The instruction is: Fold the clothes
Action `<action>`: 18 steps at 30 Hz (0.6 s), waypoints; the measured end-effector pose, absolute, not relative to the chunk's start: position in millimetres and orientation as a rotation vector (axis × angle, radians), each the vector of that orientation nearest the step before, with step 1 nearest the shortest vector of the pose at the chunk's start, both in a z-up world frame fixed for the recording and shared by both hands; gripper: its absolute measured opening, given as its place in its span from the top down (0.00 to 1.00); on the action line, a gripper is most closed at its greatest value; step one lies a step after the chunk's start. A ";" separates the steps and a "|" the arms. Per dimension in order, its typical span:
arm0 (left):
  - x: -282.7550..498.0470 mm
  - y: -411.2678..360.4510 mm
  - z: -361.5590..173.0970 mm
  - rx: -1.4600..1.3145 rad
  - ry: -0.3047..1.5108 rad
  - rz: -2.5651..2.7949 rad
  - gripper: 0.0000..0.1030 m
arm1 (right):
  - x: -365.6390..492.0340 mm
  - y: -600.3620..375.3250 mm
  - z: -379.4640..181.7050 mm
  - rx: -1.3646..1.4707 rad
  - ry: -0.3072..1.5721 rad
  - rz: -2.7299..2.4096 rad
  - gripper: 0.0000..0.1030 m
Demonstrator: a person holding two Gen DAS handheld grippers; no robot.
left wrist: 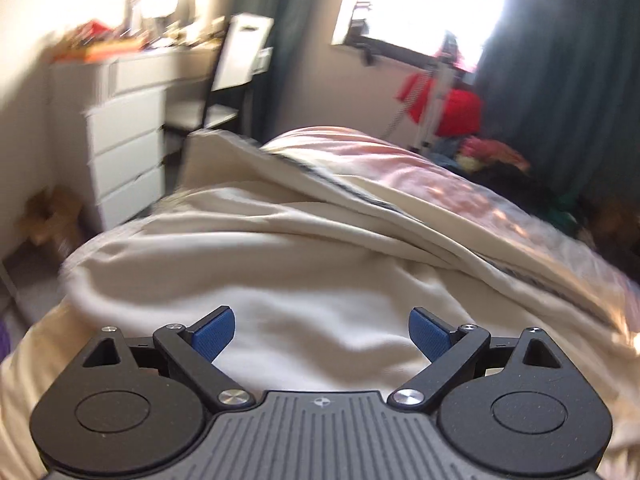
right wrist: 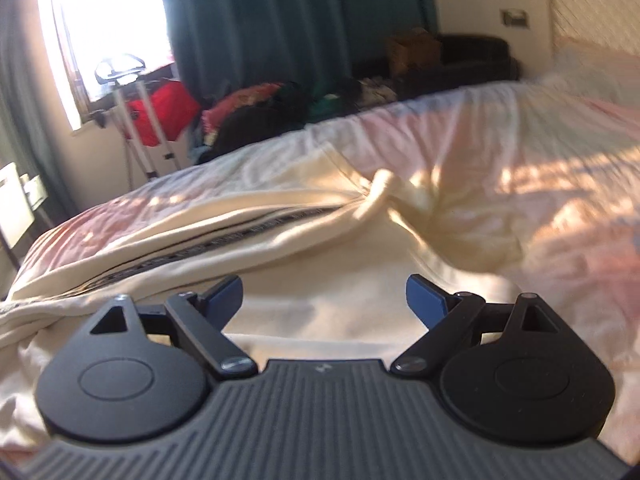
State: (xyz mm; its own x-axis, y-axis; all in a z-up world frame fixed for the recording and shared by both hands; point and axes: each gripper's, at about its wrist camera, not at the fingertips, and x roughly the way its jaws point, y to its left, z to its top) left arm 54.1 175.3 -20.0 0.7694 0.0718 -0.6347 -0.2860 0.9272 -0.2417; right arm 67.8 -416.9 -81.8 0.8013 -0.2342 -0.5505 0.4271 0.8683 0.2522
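A cream garment (left wrist: 280, 256) lies rumpled on the bed, with a fold showing a dark printed strip along its far edge. It also shows in the right wrist view (right wrist: 320, 240), where a sleeve or collar end sticks up. My left gripper (left wrist: 322, 334) is open, its blue pads just above the cloth and holding nothing. My right gripper (right wrist: 324, 298) is open and empty, low over the cream cloth.
The bed has a pale pink sheet (right wrist: 540, 168). A white drawer unit (left wrist: 124, 120) and a chair (left wrist: 236, 60) stand at the left. A pile of colourful clothes (right wrist: 260, 108) and a red item on a stand (left wrist: 452, 108) lie beyond the bed by the window.
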 end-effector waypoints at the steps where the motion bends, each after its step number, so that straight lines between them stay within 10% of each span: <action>1: 52.4 190.2 -17.6 -0.390 0.682 0.244 0.07 | 66.3 -422.2 -83.7 0.402 0.536 -0.379 0.13; 18: 44.4 322.6 -63.6 -1.010 0.763 0.387 0.03 | -6.3 -494.2 -119.5 1.001 0.471 -0.482 0.13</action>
